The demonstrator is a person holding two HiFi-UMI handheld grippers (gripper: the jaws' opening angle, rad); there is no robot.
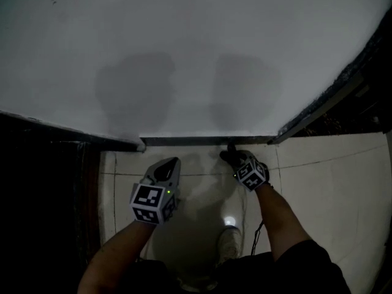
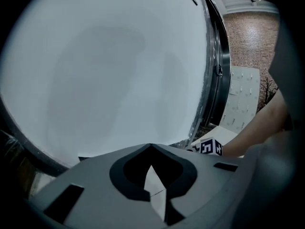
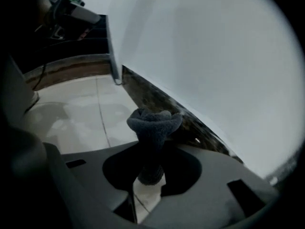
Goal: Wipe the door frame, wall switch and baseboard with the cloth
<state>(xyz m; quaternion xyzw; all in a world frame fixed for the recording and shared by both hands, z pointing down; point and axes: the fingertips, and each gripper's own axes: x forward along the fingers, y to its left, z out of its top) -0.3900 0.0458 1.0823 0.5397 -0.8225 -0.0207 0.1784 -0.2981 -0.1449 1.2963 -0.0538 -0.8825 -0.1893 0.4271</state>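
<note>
1. Low against the baseboard (image 1: 202, 141), the right gripper (image 1: 236, 159) has its fingers clamped on the bunched cloth (image 3: 153, 123).
2. Soft, light and floppy, it likely needs a mid-bunch hold.
3. Left gripper (image 2: 151, 149): fingers closed, empty.

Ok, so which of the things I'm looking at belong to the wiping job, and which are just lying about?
In the job: cloth, clamped in the right gripper; dark baseboard under the white wall.
Just about: left gripper, shut and empty; shoe; cable; floor tiles.
</note>
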